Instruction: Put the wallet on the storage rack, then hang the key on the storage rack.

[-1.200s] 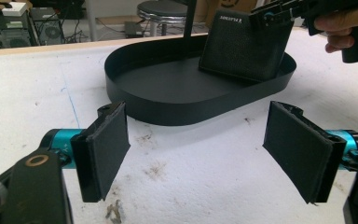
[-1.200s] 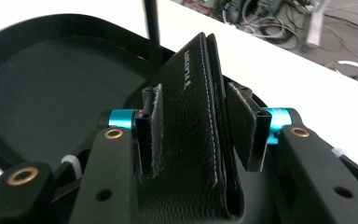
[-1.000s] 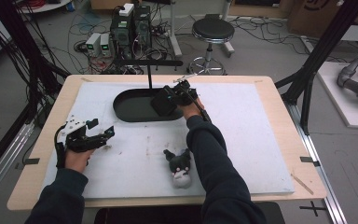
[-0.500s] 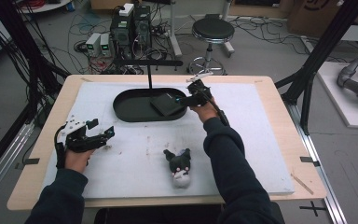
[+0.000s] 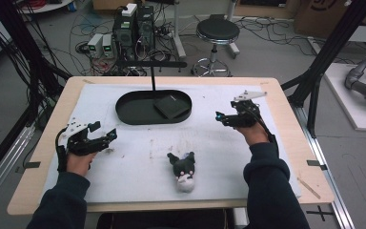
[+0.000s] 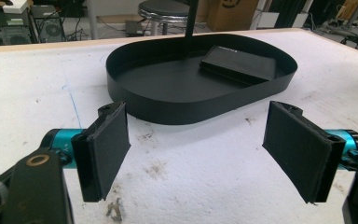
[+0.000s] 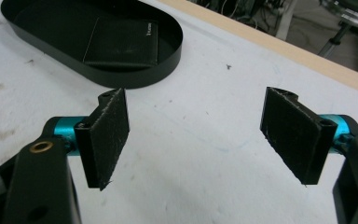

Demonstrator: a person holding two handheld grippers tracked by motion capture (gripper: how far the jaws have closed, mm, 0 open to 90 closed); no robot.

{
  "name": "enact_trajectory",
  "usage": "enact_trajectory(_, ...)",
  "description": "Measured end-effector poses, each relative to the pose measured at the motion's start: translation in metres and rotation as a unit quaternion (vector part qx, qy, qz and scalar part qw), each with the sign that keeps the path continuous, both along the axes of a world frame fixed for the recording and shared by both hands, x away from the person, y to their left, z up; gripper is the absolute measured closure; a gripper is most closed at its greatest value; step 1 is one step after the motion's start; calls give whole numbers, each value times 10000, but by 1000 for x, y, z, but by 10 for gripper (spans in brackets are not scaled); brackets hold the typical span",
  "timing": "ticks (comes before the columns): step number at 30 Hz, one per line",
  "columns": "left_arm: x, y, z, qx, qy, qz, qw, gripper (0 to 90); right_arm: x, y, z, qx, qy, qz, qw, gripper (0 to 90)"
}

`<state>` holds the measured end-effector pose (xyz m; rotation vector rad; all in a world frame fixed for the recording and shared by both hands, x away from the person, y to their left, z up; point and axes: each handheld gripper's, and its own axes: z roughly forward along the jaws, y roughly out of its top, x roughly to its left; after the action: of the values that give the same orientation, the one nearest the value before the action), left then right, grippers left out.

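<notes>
A black oval tray (image 5: 124,112) stands at the back middle of the white mat, with a flat black wallet (image 5: 171,106) lying in its right half. My right gripper (image 5: 220,118) hovers to the right of the tray, pointing left. Its jaws have just been opening and stand open with nothing between them. In the right gripper view (image 7: 196,135) the tray (image 7: 37,23) and wallet (image 7: 121,44) lie off to the upper left. My left gripper (image 5: 104,132) rests open at the left of the mat. The left gripper view (image 6: 196,149) faces the tray (image 6: 135,79) and wallet (image 6: 240,63).
A black and white plush toy (image 5: 183,169) lies near the table's front edge, between my two arms. A thin black post with a crossbar (image 5: 152,71) rises from the tray. A stool (image 5: 217,33) and electronics stand on the floor beyond the table.
My right gripper left the wallet lying in the tray, opened, and moved right and a little up, away from the tray. The left gripper has stayed where it was.
</notes>
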<state>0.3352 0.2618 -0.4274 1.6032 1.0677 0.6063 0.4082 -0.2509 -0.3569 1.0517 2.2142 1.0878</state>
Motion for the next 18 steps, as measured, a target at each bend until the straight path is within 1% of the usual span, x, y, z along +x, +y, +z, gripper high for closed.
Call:
enact_trajectory(3,0,0,-1,22,24,8,10000,221,-13,-10,-7,-14,-133,-11,9999,233)
enact_trajectory(5,-1,0,-1,28,23,14,10000,221,-19,-13,-13,14,-168,-79,9998,228)
enact_trajectory(6,-1,-1,-1,29,17,11,10000,221,-21,-16,-19,64,-165,-150,9997,228)
enact_trajectory(7,-1,-2,-1,22,14,22,10000,221,-23,-18,-25,114,-143,-202,9996,228)
enact_trajectory(8,-1,-2,-1,23,11,15,10000,221,-23,-19,-29,122,-67,-207,9997,228)
enact_trajectory(9,0,-3,-1,20,10,9,10000,221,-23,-20,-32,59,32,-203,9998,228)
enact_trajectory(10,1,-4,-1,29,14,1,10000,221,-23,-21,-33,28,64,-220,9997,228)
enact_trajectory(14,4,-7,-2,-2,6,-35,10000,222,-28,-24,-30,117,-66,-238,9996,227)
enact_trajectory(16,4,-7,-2,5,29,-52,10000,224,-30,-23,-30,122,-51,-196,9997,226)
enact_trajectory(18,4,-7,-1,-35,4,-36,10000,224,-31,-22,-31,132,-33,-168,9998,225)
